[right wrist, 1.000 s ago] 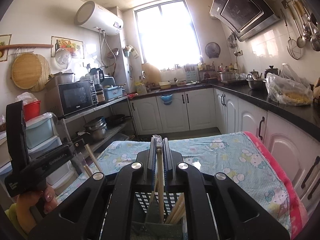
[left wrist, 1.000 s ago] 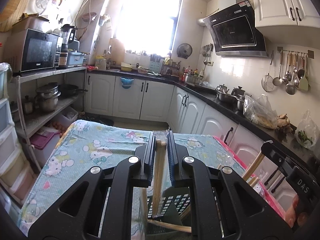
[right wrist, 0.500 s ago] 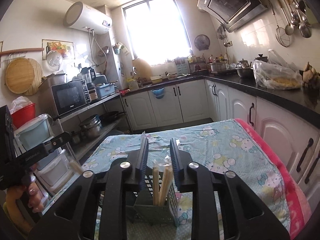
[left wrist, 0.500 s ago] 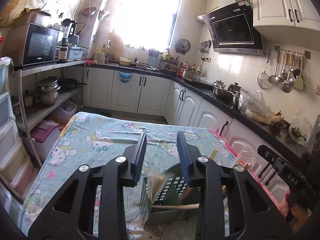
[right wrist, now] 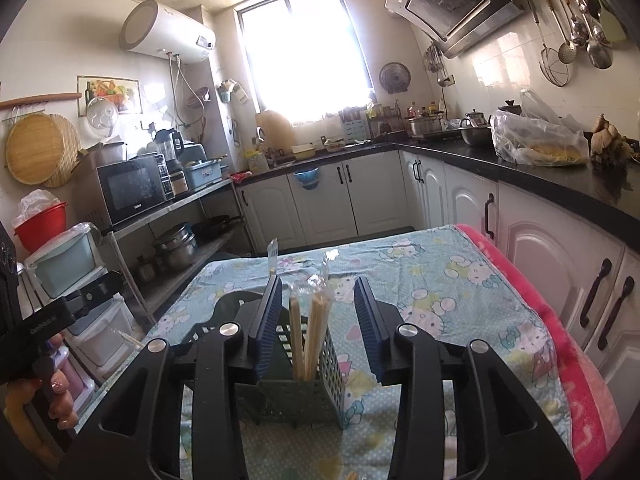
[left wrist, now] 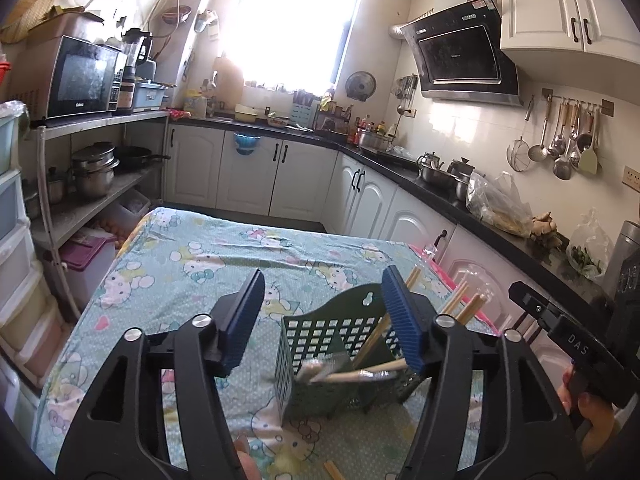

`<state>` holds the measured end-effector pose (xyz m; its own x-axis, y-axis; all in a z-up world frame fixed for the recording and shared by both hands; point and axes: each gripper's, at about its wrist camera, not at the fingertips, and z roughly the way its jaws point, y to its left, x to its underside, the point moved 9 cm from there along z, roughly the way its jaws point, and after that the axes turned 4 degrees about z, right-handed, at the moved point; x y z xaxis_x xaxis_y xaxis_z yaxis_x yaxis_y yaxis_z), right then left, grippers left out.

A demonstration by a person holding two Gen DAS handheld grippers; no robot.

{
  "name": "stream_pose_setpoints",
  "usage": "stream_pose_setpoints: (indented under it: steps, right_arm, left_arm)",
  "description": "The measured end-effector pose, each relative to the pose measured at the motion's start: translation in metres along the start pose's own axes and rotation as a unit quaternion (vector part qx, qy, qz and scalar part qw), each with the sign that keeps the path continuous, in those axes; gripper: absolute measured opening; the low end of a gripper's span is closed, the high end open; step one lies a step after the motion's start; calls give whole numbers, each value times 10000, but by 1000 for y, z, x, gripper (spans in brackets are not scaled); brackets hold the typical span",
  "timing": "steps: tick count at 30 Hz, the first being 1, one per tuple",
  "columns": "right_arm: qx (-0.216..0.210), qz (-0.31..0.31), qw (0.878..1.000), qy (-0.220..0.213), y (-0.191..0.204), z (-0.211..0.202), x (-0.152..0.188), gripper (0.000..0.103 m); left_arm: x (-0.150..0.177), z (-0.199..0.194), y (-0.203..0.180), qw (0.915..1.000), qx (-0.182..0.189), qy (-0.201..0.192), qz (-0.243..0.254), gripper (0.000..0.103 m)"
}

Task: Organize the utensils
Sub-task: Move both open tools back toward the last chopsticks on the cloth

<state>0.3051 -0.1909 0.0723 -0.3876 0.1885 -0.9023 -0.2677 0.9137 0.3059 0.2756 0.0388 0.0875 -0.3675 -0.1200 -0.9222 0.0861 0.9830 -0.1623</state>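
right wrist view: both grippers released, jaws just opening, chopsticks (right wrist: 310, 336) standing in the green holder (right wrist: 332, 364).

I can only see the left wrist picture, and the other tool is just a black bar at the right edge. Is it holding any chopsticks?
Observer: No. In the right wrist view the right tool has just been opening. The wrapped chopsticks are between its pads, but the pads are not pressing on them.
Operator: So where are they resting?
Observer: They stand upright in a compartment of the green holder, right in front of that tool.
Operator: How many are there?
Observer: Two wrapped pairs show side by side, with their clear wrappers sticking up above the tips.
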Motion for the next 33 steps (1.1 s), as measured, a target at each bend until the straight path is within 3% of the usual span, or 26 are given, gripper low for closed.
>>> stream_pose_setpoints:
  steps: [7,17,20,28,33]
  right_arm:
    - [1,-3,9999,140,-2,-8,14,42]
    - [-14,-144,9990,413,2,-17,37,50]
    - [-19,-164,9986,502,2,-17,45,52]
    - [12,-151,9968,790,-1,-17,69,53]
    - [4,-158,9954,949,-1,-18,84,59]
  left_arm:
    - [8,-13,2,10000,28,-3,-73,72]
    - [25,-23,-5,9995,244,151,-140,76]
    - [33,-24,-7,9993,269,236,-141,89]
    - [53,-25,-11,9987,281,426,-60,89]
    - [67,-24,-13,9978,311,590,-59,92]
